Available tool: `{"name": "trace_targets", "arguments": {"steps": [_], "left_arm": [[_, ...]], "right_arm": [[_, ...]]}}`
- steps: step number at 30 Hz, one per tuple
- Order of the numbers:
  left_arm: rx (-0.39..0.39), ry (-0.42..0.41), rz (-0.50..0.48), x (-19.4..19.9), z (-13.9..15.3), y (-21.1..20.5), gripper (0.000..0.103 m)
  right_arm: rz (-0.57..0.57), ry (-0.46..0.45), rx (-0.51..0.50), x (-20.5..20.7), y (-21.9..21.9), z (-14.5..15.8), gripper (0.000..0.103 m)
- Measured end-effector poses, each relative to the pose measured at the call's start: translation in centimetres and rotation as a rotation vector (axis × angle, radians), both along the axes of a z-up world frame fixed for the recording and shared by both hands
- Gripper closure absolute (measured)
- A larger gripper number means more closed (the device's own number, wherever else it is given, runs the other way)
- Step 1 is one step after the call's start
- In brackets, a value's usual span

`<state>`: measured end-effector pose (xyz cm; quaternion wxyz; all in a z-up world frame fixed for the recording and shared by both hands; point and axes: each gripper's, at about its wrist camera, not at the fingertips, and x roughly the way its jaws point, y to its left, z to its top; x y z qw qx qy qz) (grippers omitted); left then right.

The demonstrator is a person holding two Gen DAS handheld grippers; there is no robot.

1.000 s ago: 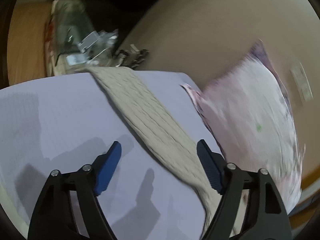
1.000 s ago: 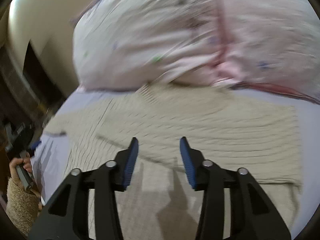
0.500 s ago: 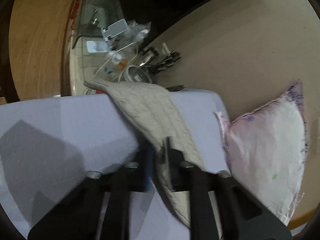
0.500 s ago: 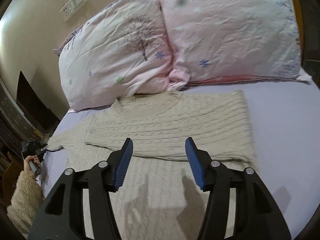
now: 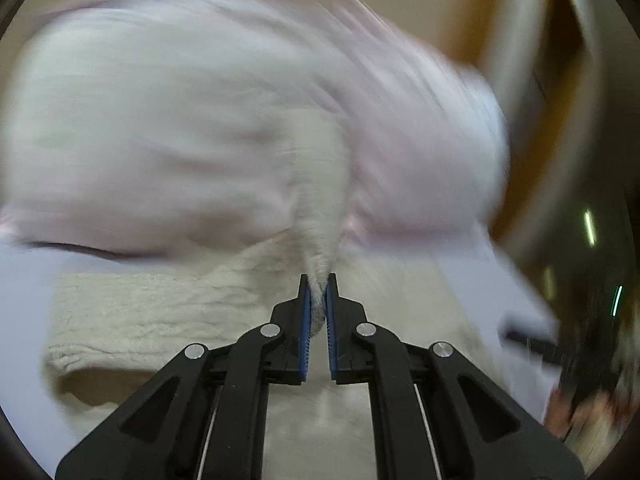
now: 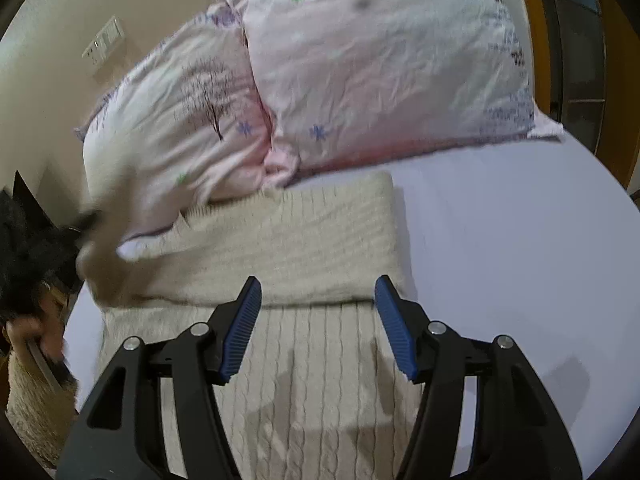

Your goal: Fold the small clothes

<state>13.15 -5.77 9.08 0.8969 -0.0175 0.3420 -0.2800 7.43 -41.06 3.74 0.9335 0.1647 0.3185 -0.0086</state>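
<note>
A cream cable-knit sweater lies on a lavender bed sheet, one sleeve folded across its body. My left gripper is shut on the other sleeve and holds it lifted above the sweater body; the view is blurred by motion. In the right wrist view the lifted sleeve shows as a blur at the left. My right gripper is open and empty, hovering over the sweater's lower body.
Two pink printed pillows lie against the wall just behind the sweater. The bed's right edge meets a wooden frame. A person's hand and fuzzy sleeve are at the left edge.
My left gripper closed on the left sleeve and has swung it up and over toward the sweater body. My right gripper has opened wider and drawn slightly back.
</note>
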Motion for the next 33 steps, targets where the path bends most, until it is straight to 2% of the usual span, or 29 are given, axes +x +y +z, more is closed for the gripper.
{"name": "trace_targets", "arguments": {"steps": [1,3,4,6,7,8,10,12,14,16,18,21,24,26,27,29,31,33], "left_arm": [[0.071,0.043,-0.065,-0.5,-2.0,-3.0,0.096],[0.112,0.087,-0.079,-1.2,-3.8,-4.0,0.097],[0.110,0.084,-0.065,-1.7,-3.8,-3.2,0.097],[0.063,0.067,-0.031,-3.7,-2.8,0.5,0.095],[0.031,0.055,-0.011,-5.4,-2.1,2.9,0.091],[0.016,0.043,0.004,-6.5,-1.6,4.5,0.086],[-0.014,0.007,0.038,-10.0,-0.5,8.8,0.050],[-0.024,-0.007,0.091,-13.9,-0.2,12.8,0.041],[-0.024,0.031,0.143,-17.9,-1.3,16.7,0.041],[-0.055,0.094,0.180,-20.5,-3.1,19.5,0.041],[-0.129,0.168,0.210,-22.5,-5.5,22.0,0.041],[-0.256,0.252,0.211,-23.8,-8.7,23.3,0.041],[-0.311,0.287,0.161,-23.6,-10.9,21.8,0.041],[-0.321,0.300,0.130,-23.5,-11.7,20.6,0.041],[-0.322,0.303,0.117,-23.1,-11.9,19.8,0.042],[-0.338,0.308,0.111,-22.5,-12.3,19.0,0.051],[-0.368,0.322,0.101,-22.3,-12.4,18.7,0.086],[-0.388,0.333,0.093,-22.3,-11.6,18.5,0.091]], "right_arm": [[0.007,0.008,0.010,-0.5,-0.2,-0.1,0.044],[0.041,0.003,0.019,-2.6,-0.8,0.1,0.044],[0.066,-0.008,0.014,-4.3,-1.2,0.3,0.043],[0.140,-0.034,0.035,-7.7,-1.5,0.3,0.035],[0.191,-0.040,0.063,-9.6,-1.7,-0.1,0.030],[0.227,-0.045,0.085,-11.0,-1.7,-0.4,0.029],[0.299,-0.045,0.139,-14.6,-1.9,-1.8,0.029],[0.320,-0.008,0.179,-17.6,-2.1,-3.9,0.030],[0.273,0.085,0.232,-19.2,-2.8,-6.7,0.043],[0.237,0.148,0.337,-19.5,-3.8,-9.3,0.047],[0.228,0.197,0.502,-19.1,-4.6,-12.4,0.051],[0.301,0.185,0.609,-17.5,-3.4,-14.4,0.054],[0.372,0.141,0.659,-16.4,-2.2,-14.7,0.060],[0.413,0.123,0.695,-16.0,-1.7,-15.0,0.091],[0.427,0.107,0.704,-15.9,-1.5,-15.0,0.091],[0.436,0.079,0.692,-15.9,-1.4,-14.6,0.091],[0.457,0.021,0.665,-16.4,-1.1,-12.8,0.092],[0.477,-0.047,0.616,-16.7,-1.1,-9.9,0.092]]}}
